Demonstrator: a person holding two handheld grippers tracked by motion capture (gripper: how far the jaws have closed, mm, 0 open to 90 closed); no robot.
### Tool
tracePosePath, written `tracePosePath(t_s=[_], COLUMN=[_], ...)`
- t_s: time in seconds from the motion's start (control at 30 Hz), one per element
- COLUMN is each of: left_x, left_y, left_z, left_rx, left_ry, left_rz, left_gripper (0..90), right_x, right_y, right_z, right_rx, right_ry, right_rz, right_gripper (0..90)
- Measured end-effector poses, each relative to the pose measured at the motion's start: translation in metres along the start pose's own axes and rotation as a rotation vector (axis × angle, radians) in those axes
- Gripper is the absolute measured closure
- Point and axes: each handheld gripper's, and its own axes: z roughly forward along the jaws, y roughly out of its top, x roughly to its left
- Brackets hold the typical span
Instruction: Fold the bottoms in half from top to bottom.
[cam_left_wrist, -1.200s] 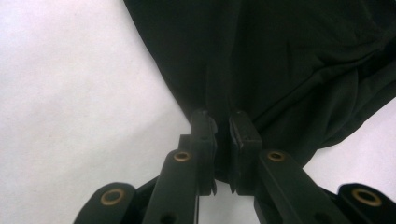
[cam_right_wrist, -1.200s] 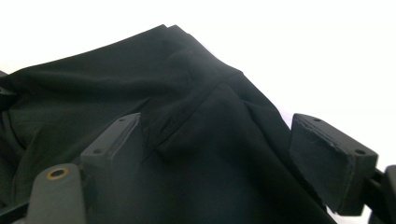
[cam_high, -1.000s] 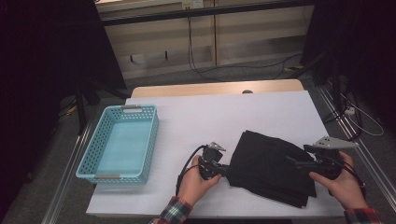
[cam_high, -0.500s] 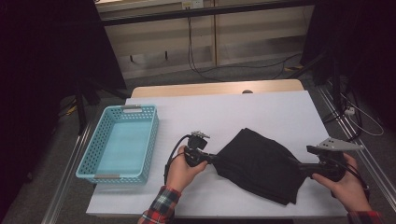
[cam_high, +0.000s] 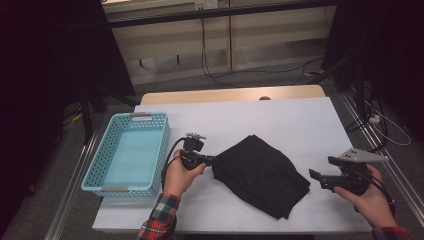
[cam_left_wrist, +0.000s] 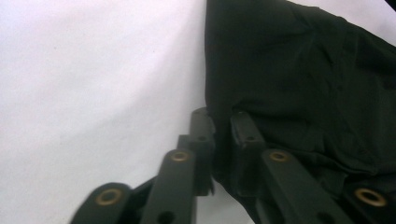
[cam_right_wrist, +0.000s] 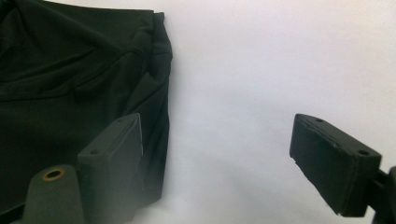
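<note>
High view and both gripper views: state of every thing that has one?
Black cloth: folded, flat on the table, left edge between the left gripper's jaws.
Left gripper: jaws nearly closed on the cloth edge, have just been opening a little.
Right gripper: open, nothing between its jaws, just off the cloth's right edge.
Basket: upright, nothing in it.
Table: covered in white.

High view: fixed above the near edge, facing forward and down, far enough to take in the whole worktop (cam_high: 280, 115), the basket (cam_high: 127, 152) and the floor beyond. Left gripper view: riding low, looking along its own fingers (cam_left_wrist: 201, 135), very close to the black cloth (cam_left_wrist: 299, 79). Right gripper view: likewise close, skimming the worktop. Shared by all three: cloth and white surface.
</note>
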Motion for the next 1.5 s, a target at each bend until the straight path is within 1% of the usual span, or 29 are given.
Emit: tracePosePath(t_s=[0.03, 0.07, 0.1, 0.13, 0.2, 0.23, 0.3, 0.33, 0.37, 0.4, 0.47, 0.5, 0.57, 0.63, 0.67, 0.73, 0.77, 0.8, 0.83, 0.9, 0.97, 1.03, 1.13, 1.17, 1.27, 1.3, 1.33, 1.37, 1.5], left_x=[0.0, 0.0, -0.001, -0.002, -0.004, -0.006, -0.01, -0.011, -0.012, -0.012, -0.012, -0.012, -0.013, -0.016, -0.018, -0.02, -0.02, -0.021, -0.02, -0.021, -0.019, -0.015, -0.006, -0.003, 0.008, 0.011, 0.015, 0.019, 0.029], left_y=[-0.001, -0.003, -0.005, -0.007, -0.011, -0.013, -0.017, -0.018, -0.021, -0.023, -0.026, -0.028, -0.03, -0.031, -0.032, -0.033, -0.033, -0.034, -0.034, -0.034, -0.033, -0.031, -0.025, -0.023, -0.013, -0.011, -0.008, -0.004, 0.011], left_z=[0.0, -0.001, -0.001, -0.001, -0.001, -0.001, 0.0, 0.001, 0.001, 0.001, 0.002, 0.003, 0.002, 0.003, 0.003, 0.004, 0.004, 0.004, 0.004, 0.005, 0.004, 0.001, -0.005, -0.007, -0.012, -0.013, -0.013, -0.012, -0.007], left_rx=[-0.004, -0.001, -0.008, -0.01, 0.007, 0.005, 0.031, 0.035, 0.05, 0.065, 0.07, 0.07, 0.065, 0.061, 0.064, 0.062, 0.064, 0.067, 0.078, 0.073, 0.093, 0.103, 0.094, 0.082, 0.076, 0.062, 0.063, 0.054, 0.063], left_ry=[0.015, 0.019, 0.022, 0.023, 0.027, 0.027, 0.034, 0.041, 0.046, 0.038, 0.045, 0.041, 0.038, 0.048, 0.046, 0.043, 0.045, 0.036, 0.03, 0.024, 0.009, -0.002, -0.009, 0.003, 0.035, 0.046, 0.055, 0.063, 0.1], left_rz=[-0.008, -0.011, -0.012, -0.008, -0.008, -0.012, 0.009, 0.006, 0.002, 0.001, -0.01, -0.014, -0.025, -0.019, -0.023, -0.035, -0.034, -0.041, -0.036, -0.053, -0.055, -0.075, -0.088, -0.09, -0.078, -0.08, -0.087, -0.101, -0.118], left_gripper=[66.5, 55.3, 48.3, 45.6, 38.4, 38.1, 37.7, 38.9, 40.2, 43.3, 45.9, 50.5, 52.7, 55.0, 56.8, 62.8, 65.8, 67.9, 71.4, 75.9, 81.6, 83.5, 84.7, 84.6, 84.6, 84.6, 84.6, 84.6, 85.2], right_x=[0.0, 0.001, 0.001, 0.001, 0.002, 0.002, 0.003, 0.004, 0.004, 0.005, 0.007, 0.007, 0.008, 0.009, 0.01, 0.01, 0.011, 0.011, 0.012, 0.013, 0.014, 0.014, 0.013, 0.013, 0.012, 0.012, 0.012, 0.013, 0.018], right_y=[0.0, 0.0, 0.0, 0.001, 0.001, 0.001, 0.002, 0.002, 0.003, 0.004, 0.005, 0.006, 0.008, 0.009, 0.009, 0.01, 0.01, 0.01, 0.011, 0.011, 0.011, 0.011, 0.01, 0.009, 0.007, 0.006, 0.005, 0.005, 0.005], right_z=[0.0, 0.0, 0.0, 0.001, 0.002, 0.002, 0.003, 0.004, 0.004, 0.005, 0.007, 0.008, 0.009, 0.012, 0.013, 0.015, 0.016, 0.017, 0.018, 0.019, 0.019, 0.018, 0.016, 0.016, 0.015, 0.015, 0.016, 0.016, 0.019], right_rx=[0.0, 0.001, 0.001, 0.001, 0.002, 0.002, 0.002, 0.0, -0.001, 0.0, -0.003, -0.004, -0.008, -0.008, -0.006, -0.002, 0.0, 0.0, 0.003, 0.001, 0.001, -0.001, -0.006, -0.003, 0.002, 0.003, 0.002, 0.001, 0.002], right_ry=[0.001, 0.002, 0.003, 0.003, 0.006, 0.005, 0.009, 0.008, 0.01, 0.013, 0.014, 0.014, 0.018, 0.019, 0.023, 0.025, 0.025, 0.027, 0.029, 0.03, 0.031, 0.034, 0.029, 0.029, 0.027, 0.025, 0.022, 0.021, 0.025], right_rz=[0.0, 0.0, -0.001, -0.001, -0.002, -0.005, -0.007, -0.01, -0.011, -0.013, -0.019, -0.021, -0.026, -0.03, -0.03, -0.033, -0.035, -0.037, -0.035, -0.042, -0.042, -0.045, -0.044, -0.043, -0.04, -0.039, -0.037, -0.037, -0.045], right_gripper=[16.5, 16.5, 16.5, 16.5, 16.5, 16.5, 16.4, 16.4, 16.4, 16.4, 16.4, 16.4, 16.4, 16.4, 16.4, 16.4, 16.4, 16.4, 16.4, 16.4, 16.4, 16.4, 16.4, 16.4, 16.2, 16.1, 15.7, 15.3, 15.1])
